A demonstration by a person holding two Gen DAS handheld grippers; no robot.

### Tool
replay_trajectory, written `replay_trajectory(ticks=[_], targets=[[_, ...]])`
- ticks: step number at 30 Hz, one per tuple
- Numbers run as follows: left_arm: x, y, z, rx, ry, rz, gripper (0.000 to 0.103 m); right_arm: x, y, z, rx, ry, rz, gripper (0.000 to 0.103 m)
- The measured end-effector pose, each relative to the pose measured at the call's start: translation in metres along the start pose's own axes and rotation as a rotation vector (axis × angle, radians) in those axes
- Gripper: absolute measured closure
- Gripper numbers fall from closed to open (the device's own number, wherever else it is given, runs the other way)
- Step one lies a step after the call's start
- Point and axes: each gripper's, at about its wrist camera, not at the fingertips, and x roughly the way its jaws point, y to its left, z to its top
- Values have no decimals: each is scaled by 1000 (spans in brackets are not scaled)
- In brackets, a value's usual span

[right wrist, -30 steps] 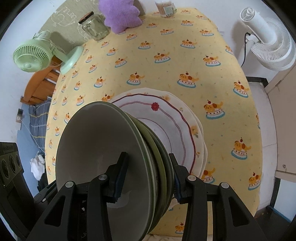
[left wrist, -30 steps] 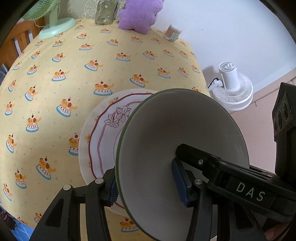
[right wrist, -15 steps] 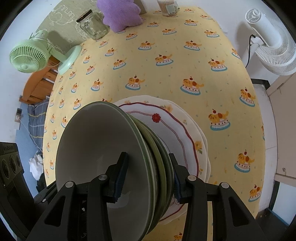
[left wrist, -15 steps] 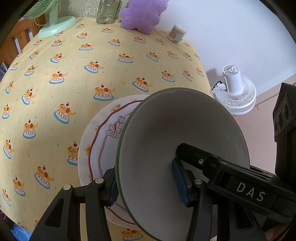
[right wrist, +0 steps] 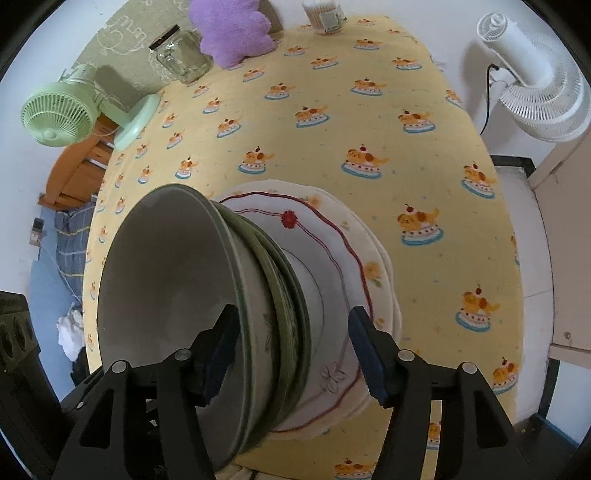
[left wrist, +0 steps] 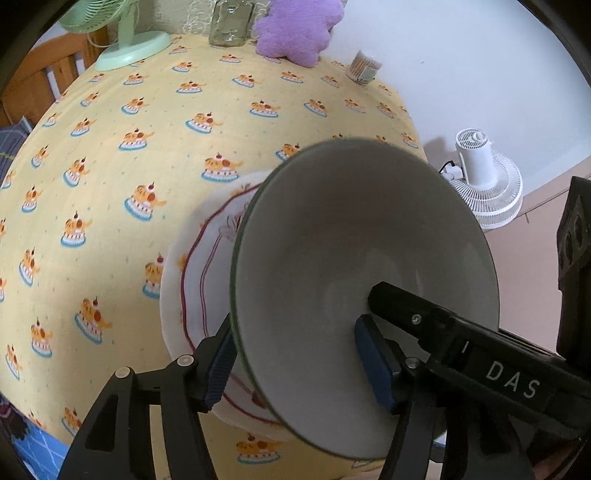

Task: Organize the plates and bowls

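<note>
A stack of several green-rimmed bowls stands on white plates with a red wavy line on the yellow tablecloth. My left gripper straddles the stack's rim with one finger inside the top bowl and one outside; it looks shut on the stack. My right gripper straddles the opposite rim, and its right pad stands apart from the bowls, so it is open. The plates also show in the left wrist view, partly hidden by the bowls.
A green desk fan, a glass jar, a purple plush and a toothpick holder stand along the table's far edge. A white floor fan is beyond the table's right edge.
The right gripper's jaws have opened wider, its right pad coming off the bowl stack. Both cameras shifted slightly relative to the table; the bowls stay on the plates.
</note>
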Motion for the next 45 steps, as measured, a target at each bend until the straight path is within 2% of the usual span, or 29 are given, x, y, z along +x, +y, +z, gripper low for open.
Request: replay_trajectory(ticks=[3,7,11,15,18,21,23,31,35,40,45], targets=[[-9,-2,-5,15,-16,17,35,-6,1,-5,-11,-12,3,38],[-23,-2,-8,49,-56,24,25,-22,7,-13,-30,-66,-25,35],[-41,0,-9,105,-107,14,22,-40,17,-22,-26,-130,-51,34],[-70,14,-10,169,-185,27,20,-61,39,-35,-30,-225,-104,34],[-91,33,-11,197,-255,49,19,-77,63,-48,-24,-328,-158,34],[-108,55,-13,208,-308,95,11,-85,84,-59,-22,-400,-199,32],[-117,73,-15,216,-335,111,9,-86,100,-69,-12,-439,-212,24],[-137,139,-36,270,-442,176,6,-66,160,-114,-9,-550,-252,23],[-141,165,-49,257,-479,174,6,-57,178,-134,-28,-600,-257,23],[-139,184,-66,256,-552,189,4,-45,185,-159,-76,-684,-293,22],[-135,192,-81,233,-573,201,4,-33,179,-178,-99,-676,-282,22]])
